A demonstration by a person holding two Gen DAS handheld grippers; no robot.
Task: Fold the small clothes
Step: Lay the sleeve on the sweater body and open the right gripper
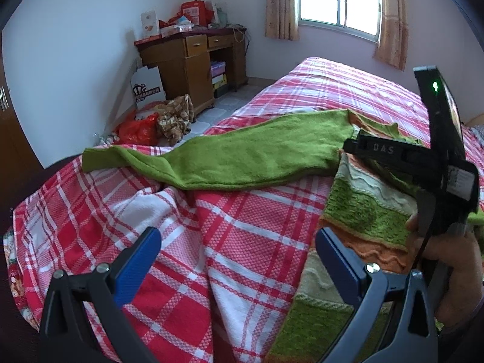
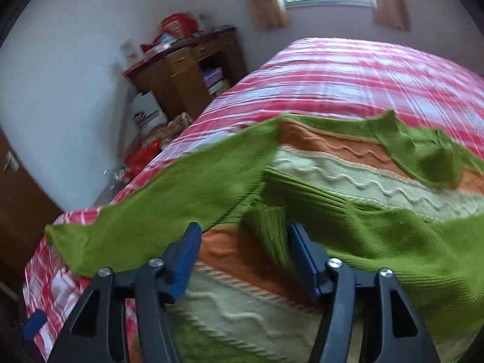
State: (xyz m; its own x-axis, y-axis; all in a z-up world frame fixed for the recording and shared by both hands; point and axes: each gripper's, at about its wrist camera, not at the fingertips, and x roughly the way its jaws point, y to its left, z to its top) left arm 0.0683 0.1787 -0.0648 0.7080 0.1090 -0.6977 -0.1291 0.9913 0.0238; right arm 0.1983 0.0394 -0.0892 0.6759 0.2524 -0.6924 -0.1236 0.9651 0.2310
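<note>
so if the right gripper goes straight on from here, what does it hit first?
Most likely the sweater. The right gripper has its jaws open, and the orange band and a green ribbed fold lie directly between and ahead of them. Depth is unclear because the view is blurred, but no bare bedspread comes before the knit.

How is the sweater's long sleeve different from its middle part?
The sleeve is plain green; the body is striped green, orange and cream with wavy raised lines. The sleeve stretches out sideways over the red plaid bedspread; the body lies beside it under the right gripper, whose jaws are open above it. The sleeve is long and narrow; the body is broad. Both are knit and lie flat on the bed.
</note>
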